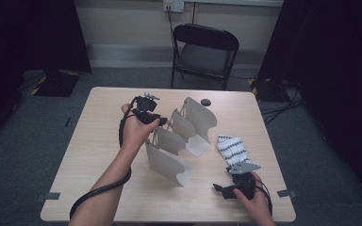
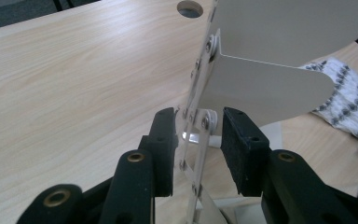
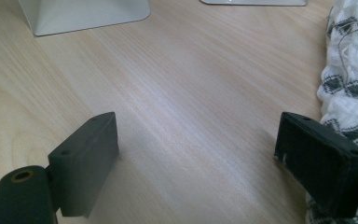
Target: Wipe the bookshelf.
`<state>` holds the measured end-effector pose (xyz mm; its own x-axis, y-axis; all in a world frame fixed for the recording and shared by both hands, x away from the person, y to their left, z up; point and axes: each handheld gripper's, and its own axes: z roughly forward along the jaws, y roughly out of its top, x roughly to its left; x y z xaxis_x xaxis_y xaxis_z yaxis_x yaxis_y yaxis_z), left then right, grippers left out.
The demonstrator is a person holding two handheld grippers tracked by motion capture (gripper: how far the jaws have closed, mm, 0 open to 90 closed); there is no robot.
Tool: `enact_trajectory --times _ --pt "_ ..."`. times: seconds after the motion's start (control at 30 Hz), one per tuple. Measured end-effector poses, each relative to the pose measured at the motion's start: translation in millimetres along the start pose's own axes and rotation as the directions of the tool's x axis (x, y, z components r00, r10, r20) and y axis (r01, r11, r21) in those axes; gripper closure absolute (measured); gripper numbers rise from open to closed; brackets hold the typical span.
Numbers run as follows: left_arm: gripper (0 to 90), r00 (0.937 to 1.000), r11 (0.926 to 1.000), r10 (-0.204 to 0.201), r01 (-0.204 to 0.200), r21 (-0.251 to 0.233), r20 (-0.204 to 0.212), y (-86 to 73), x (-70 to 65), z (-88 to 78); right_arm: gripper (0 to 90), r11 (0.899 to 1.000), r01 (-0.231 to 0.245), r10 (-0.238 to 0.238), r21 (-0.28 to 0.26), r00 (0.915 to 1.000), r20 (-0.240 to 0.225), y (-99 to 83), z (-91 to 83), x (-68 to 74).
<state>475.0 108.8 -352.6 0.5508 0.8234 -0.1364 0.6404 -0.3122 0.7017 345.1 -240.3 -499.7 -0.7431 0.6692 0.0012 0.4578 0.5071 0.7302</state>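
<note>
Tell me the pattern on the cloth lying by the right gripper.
The cloth is white with dark diamond-like motifs in rows, clearest in the right gripper view.

The table [image 1: 99, 141] is overlooked from above, while the rack [image 2: 270, 60] and cloth [image 3: 349, 65] are seen close by the gripper views.

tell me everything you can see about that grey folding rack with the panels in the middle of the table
The rack is an expanding file stand: four pale grey, matte curved panels joined by a silvery riveted scissor linkage. It stands upright and stretched out diagonally across the middle of the wooden table. The left gripper has its jaws on either side of the linkage, the right pad apart from it. The patterned cloth lies beside it, apart.
</note>
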Motion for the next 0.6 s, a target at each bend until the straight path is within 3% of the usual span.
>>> enact_trajectory --times 0.2,0.6 --pt "67.0 0.9999 0.9999 0.011 -0.011 0.005 -0.009 4.1 -5.4 8.4 12.7 1.0 -0.001 0.001 -0.001 1.0 -0.002 0.0 0.1 0.0" --pt "83.6 0.9996 0.9984 0.006 -0.005 0.057 -0.027 5.6 -9.4 22.4 12.7 1.0 0.0 0.0 -0.002 1.0 -0.002 0.0 0.1 0.0"
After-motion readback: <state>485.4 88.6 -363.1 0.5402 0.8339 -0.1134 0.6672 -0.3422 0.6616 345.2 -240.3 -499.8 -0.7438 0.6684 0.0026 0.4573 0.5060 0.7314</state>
